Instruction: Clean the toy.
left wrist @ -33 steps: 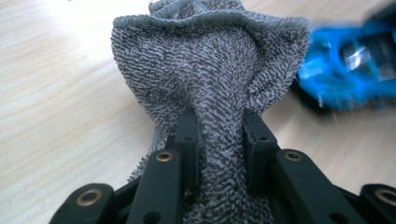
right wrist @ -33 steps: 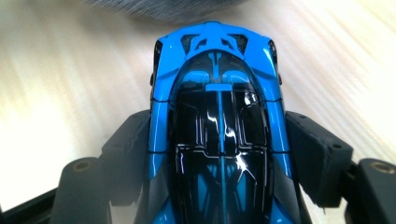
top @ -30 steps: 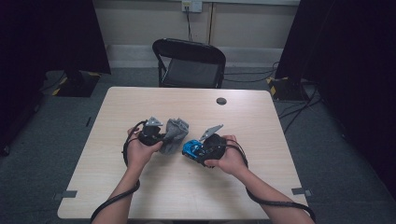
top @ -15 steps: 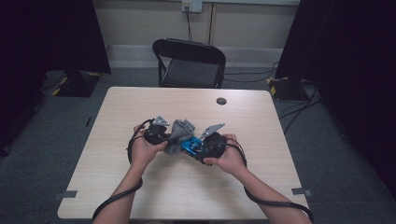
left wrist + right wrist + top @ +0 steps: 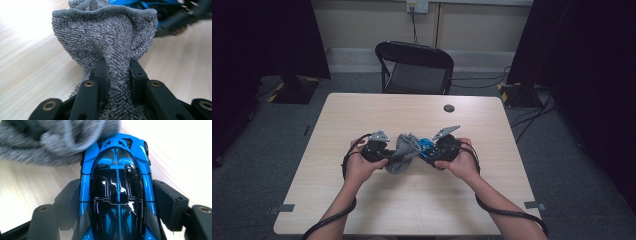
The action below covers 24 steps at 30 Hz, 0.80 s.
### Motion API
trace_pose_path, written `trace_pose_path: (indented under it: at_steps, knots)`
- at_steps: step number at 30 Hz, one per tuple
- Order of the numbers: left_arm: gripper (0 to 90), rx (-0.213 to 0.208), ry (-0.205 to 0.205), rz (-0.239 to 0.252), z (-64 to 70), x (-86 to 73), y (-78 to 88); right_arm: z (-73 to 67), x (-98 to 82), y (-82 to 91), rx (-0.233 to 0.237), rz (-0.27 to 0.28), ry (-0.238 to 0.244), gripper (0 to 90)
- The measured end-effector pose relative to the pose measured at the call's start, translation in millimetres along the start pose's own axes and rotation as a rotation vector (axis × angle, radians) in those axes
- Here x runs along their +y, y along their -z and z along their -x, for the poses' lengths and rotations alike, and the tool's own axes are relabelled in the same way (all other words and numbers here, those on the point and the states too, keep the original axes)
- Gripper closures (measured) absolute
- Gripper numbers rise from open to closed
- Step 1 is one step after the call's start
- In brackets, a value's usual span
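Room: dark curtains are seen at 9 and 3 o'clock, a pale wall with an outlet at 12, grey carpet floor all round. A black folding chair is parked at 12 o'clock, just beyond the worktop.

Worktop: light wood-grain, roughly square. A small dark round disc is sited toward 1 o'clock of centre, well apart from the hands.

Both forearms are brought in from 6 o'clock, with cables trailed back along them.

Left tool: clenched on the grey sock. In the left gripper view the terry knit is pinched between the two black jaws and flares out above them to a ribbed edge.

Right tool: clamped across the blue toy car, the pads pressed on both flanks of the car.

Sock and car are held just above worktop centre, between the hands, touching each other. In the high view the car's long axis is laid roughly 3-to-9, its free end pointed at 9 o'clock toward the sock. In the right gripper view the car runs 6-to-12 along the jaws, its far end butted against the sock.
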State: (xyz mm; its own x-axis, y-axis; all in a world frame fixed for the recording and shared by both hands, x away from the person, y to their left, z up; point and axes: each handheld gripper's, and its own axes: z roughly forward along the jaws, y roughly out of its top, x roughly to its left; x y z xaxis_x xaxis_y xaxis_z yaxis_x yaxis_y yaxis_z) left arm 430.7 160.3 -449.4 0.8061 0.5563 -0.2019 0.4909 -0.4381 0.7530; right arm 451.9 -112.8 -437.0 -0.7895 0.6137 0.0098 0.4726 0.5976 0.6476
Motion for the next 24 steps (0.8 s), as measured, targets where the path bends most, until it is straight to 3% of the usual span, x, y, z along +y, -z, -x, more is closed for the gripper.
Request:
trace_pose_path:
  at_steps: [2,4,6,9,12,15,18,22,24]
  knots:
    - [73.2,-0.01,-0.02,0.001,1.3,-3.9,2.8,2.5,-0.4,0.1,-0.007,-0.002,-0.004,28.6]
    - [73.2,-0.024,-0.012,0.011,0.4,-7.4,6.8,5.0,-1.3,0.4,-0.007,-0.001,-0.013,28.6]
    - [73.2,-0.011,-0.009,0.007,-1.8,-10.0,12.2,6.6,-2.1,1.7,-0.011,0.002,-0.025,28.6]
    - [73.2,0.053,0.007,0.008,-8.9,-11.7,21.1,6.2,-2.3,4.3,0.003,0.007,-0.029,28.6]
    - [73.2,0.115,0.054,0.026,-19.1,-7.7,27.7,1.7,-1.2,5.7,0.016,0.013,-0.016,28.6]
    - [73.1,0.163,0.052,0.018,-26.4,1.3,27.1,-5.5,0.1,5.9,0.032,0.013,0.002,28.6]
    - [73.1,0.164,0.063,0.004,-31.5,10.4,17.9,-13.8,1.9,6.3,0.048,0.02,0.022,28.6]
    - [73.1,0.098,0.042,0.009,-28.2,21.9,5.0,-19.4,4.3,5.4,0.057,0.019,0.034,28.6]
    - [73.1,0.084,0.019,-0.005,-23.4,25.5,0.1,-17.7,4.2,4.2,0.05,0.02,0.031,28.6]
